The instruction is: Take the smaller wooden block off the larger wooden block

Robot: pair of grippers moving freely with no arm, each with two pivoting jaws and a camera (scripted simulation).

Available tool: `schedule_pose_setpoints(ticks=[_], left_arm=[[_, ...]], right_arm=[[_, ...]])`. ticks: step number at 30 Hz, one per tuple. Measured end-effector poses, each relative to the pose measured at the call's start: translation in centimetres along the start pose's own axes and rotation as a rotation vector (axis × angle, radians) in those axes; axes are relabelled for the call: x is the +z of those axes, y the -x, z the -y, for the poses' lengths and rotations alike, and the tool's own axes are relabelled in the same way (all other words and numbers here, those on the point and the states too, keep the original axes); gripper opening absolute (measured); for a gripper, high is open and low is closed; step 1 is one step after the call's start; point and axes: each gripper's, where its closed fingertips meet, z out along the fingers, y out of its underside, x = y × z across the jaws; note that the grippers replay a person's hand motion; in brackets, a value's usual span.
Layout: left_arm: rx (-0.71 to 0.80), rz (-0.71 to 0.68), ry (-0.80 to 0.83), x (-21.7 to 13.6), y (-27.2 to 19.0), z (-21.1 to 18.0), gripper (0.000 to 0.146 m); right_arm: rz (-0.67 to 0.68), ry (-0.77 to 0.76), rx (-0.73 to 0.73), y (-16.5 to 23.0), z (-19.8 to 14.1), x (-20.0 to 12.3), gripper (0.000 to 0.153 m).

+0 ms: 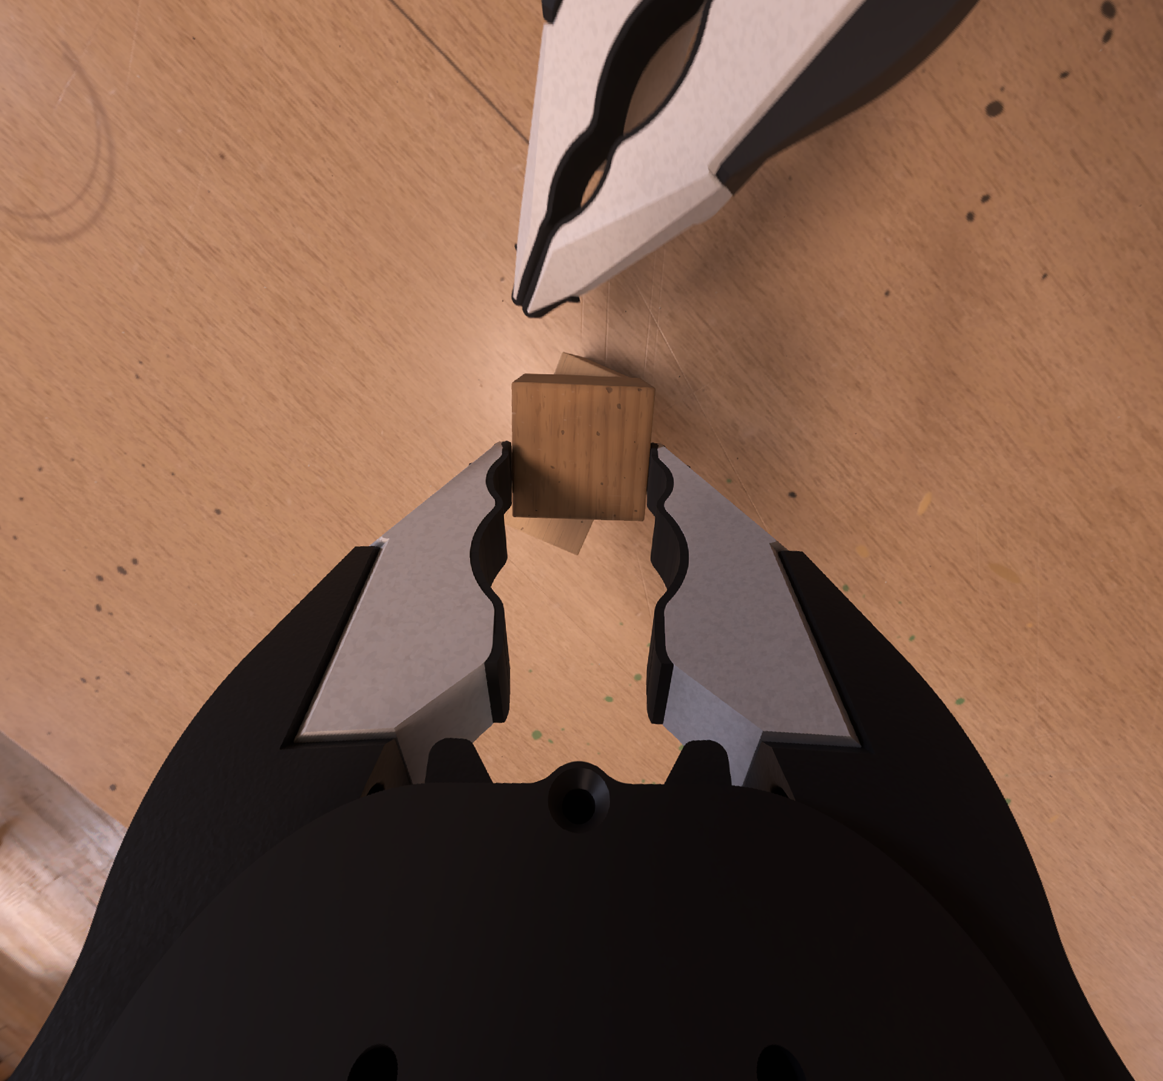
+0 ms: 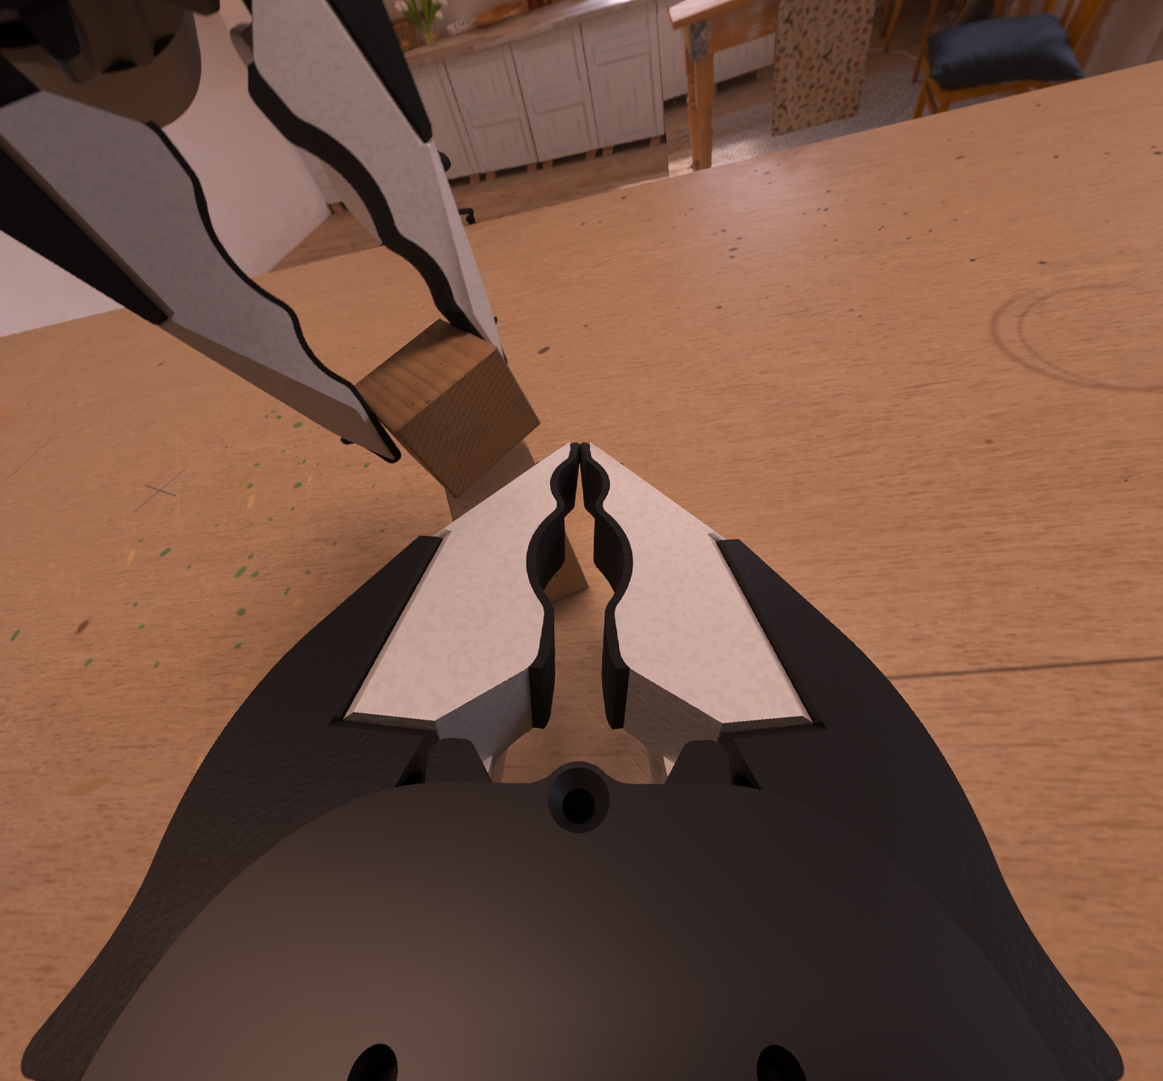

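My left gripper is shut on the dark wooden cube, one fingertip on each side face. A paler wooden block lies under the cube, turned at an angle, with only its corners showing. I cannot tell whether the two touch. In the right wrist view the left gripper holds the cube tilted over the pale block, which my right gripper mostly hides. My right gripper is shut and empty, its tips just right of the cube. It also shows in the left wrist view, beyond the cube.
The wooden tabletop bears paint specks and a pencilled ring. Its edge runs close at the lower left of the left wrist view. Beyond the far edge stand white cabinets, a dining table and a cushioned chair.
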Motion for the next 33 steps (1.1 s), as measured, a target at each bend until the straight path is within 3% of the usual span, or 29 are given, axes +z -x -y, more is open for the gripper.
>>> schedule_pose_setpoints(ticks=[11,19,33], left_arm=[[-0.061,-0.002,-0.06,0.0,0.3,-0.2,0.043],[-0.04,0.005,-0.008,-0.2,0.2,-1.0,0.043],[0.0,-0.092,0.061,0.3,0.1,-0.6,0.043]], right_arm=[[-0.003,-0.047,-0.002,0.1,0.5,0.1,0.0],[-0.04,0.061,-0.053,0.4,-0.5,1.0,0.0],[-0.066,0.096,-0.099,0.5,-0.6,1.1,0.0]])
